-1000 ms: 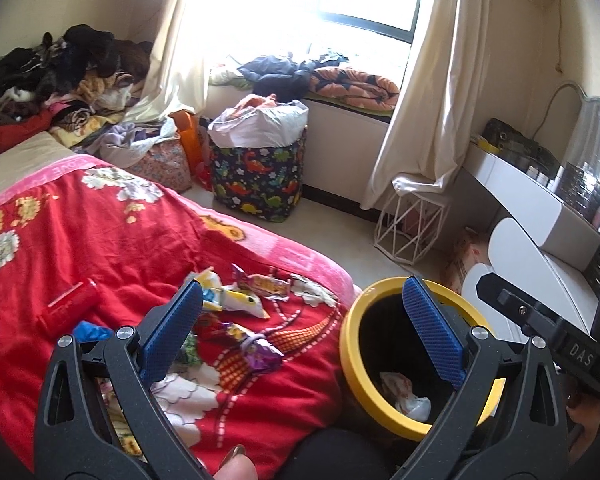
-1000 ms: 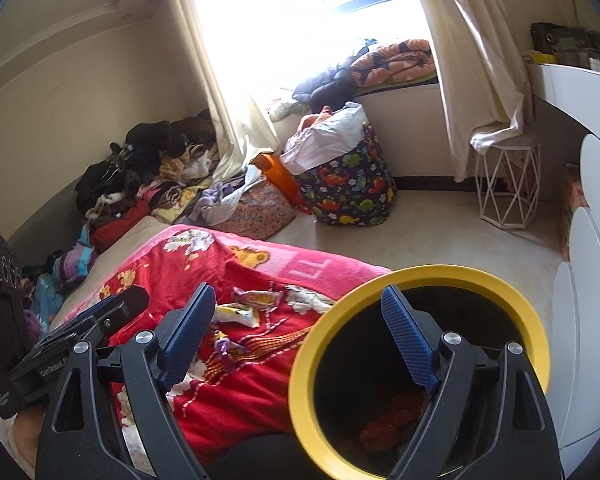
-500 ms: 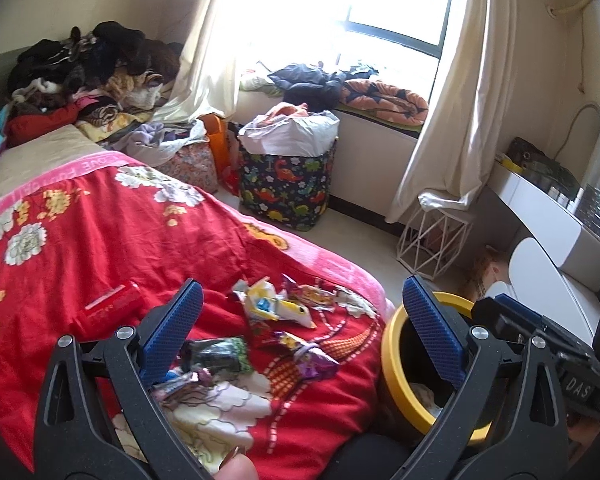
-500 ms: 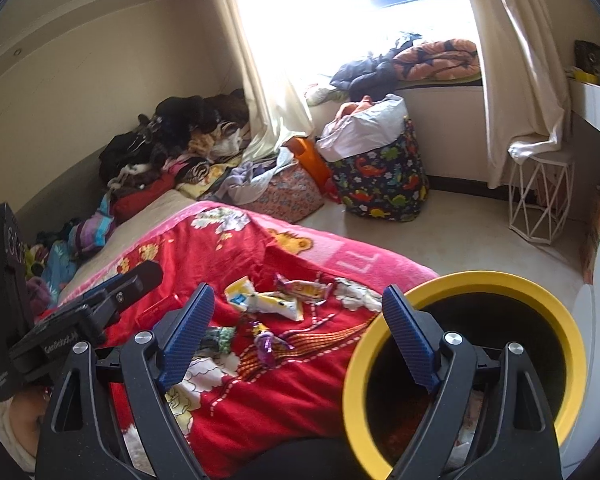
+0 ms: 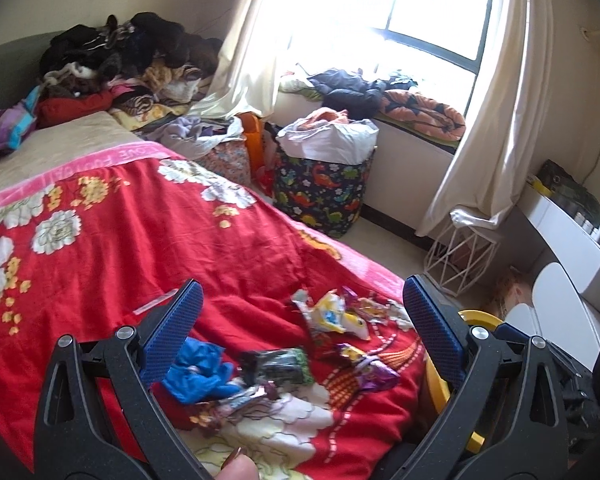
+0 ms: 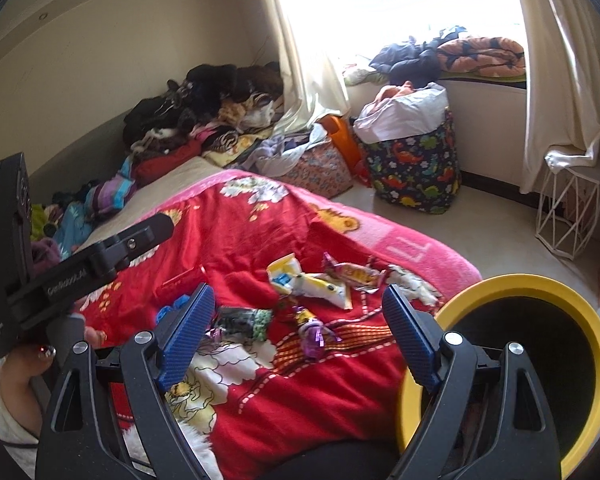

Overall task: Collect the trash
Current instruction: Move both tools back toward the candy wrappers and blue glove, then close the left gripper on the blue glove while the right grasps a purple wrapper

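Several snack wrappers lie on the red flowered blanket [image 5: 140, 240]: a yellow-white packet [image 5: 334, 316], a purple wrapper [image 5: 370, 366], a dark green packet [image 5: 278, 364] and a crumpled blue wrapper [image 5: 196, 368]. They also show in the right wrist view: the yellow-white packet [image 6: 308, 280], the purple wrapper [image 6: 312, 326] and the dark green packet [image 6: 244, 320]. My left gripper [image 5: 300, 336] is open and empty, just above the wrappers. My right gripper [image 6: 296, 328] is open and empty over the same spot. A yellow-rimmed black bin [image 6: 540, 360] stands at the bed's right edge; its rim also shows in the left wrist view [image 5: 476, 320].
A dinosaur-print laundry bag [image 5: 324, 196] and a white wire stool [image 5: 460, 252] stand on the floor by the window. Clothes are piled [image 5: 120, 64] at the bed's far end. A white desk [image 5: 572, 232] is on the right.
Both grippers have swung left, from over the bin to over the wrappers on the blanket. Both stay open and empty.
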### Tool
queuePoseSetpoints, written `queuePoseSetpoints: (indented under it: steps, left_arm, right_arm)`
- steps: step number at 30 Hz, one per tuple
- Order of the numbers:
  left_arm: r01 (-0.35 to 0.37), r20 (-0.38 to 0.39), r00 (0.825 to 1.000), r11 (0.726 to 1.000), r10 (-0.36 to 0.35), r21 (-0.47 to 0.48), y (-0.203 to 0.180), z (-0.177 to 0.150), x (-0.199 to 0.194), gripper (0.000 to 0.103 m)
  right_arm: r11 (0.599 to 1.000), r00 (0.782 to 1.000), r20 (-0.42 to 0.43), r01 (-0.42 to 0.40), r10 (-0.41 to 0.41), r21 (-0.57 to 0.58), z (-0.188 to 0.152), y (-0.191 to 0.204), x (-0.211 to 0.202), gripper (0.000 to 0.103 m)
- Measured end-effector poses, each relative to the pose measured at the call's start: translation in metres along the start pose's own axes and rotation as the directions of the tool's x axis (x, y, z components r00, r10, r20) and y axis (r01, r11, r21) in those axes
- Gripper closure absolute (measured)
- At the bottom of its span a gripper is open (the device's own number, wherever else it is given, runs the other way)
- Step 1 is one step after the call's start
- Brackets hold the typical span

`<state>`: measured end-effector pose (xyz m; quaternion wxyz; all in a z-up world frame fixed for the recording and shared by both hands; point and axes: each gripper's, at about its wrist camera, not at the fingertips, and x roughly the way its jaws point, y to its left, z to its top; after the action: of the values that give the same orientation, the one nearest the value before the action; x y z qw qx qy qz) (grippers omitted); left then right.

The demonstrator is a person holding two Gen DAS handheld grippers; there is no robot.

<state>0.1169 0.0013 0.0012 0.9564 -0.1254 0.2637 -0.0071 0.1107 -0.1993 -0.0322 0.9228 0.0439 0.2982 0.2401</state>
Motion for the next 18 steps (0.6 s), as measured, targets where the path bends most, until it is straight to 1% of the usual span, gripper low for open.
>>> queuePoseSetpoints:
  steps: [4, 9, 12, 15, 18]
  left_arm:
    - [-0.036, -0.035, 0.999, 0.999, 0.035, -0.030, 0.019, -0.003, 0.008, 0.011]
    - [-0.063, -0.095, 0.994, 0.993, 0.054, -0.098, 0.046, -0.013, 0.020, 0.011]
    - [-0.083, -0.133, 0.989, 0.987, 0.065, -0.135, 0.059, -0.019, 0.027, 0.011]
    - [-0.090, -0.166, 0.984, 0.981, 0.061, -0.174, 0.070, -0.027, 0.033, 0.011]
    - [-0.093, -0.199, 0.979, 0.974, 0.051, -0.209, 0.079, -0.034, 0.038, 0.012]
  right_arm:
    - [1.000, 0.999, -0.038, -0.009, 0.008, -0.018, -0.002, 0.008, 0.016, 0.020]
    - [1.000, 0.995, -0.101, -0.008, 0.006, -0.024, -0.008, 0.009, 0.038, 0.020]
    - [1.000, 0.990, -0.143, 0.004, -0.006, -0.015, -0.012, 0.006, 0.053, 0.024]
    - [1.000, 0.984, -0.177, 0.010, -0.011, -0.010, -0.015, 0.003, 0.065, 0.026]
    - [0.999, 0.978, -0.207, 0.024, -0.029, -0.026, -0.019, 0.001, 0.077, 0.031]
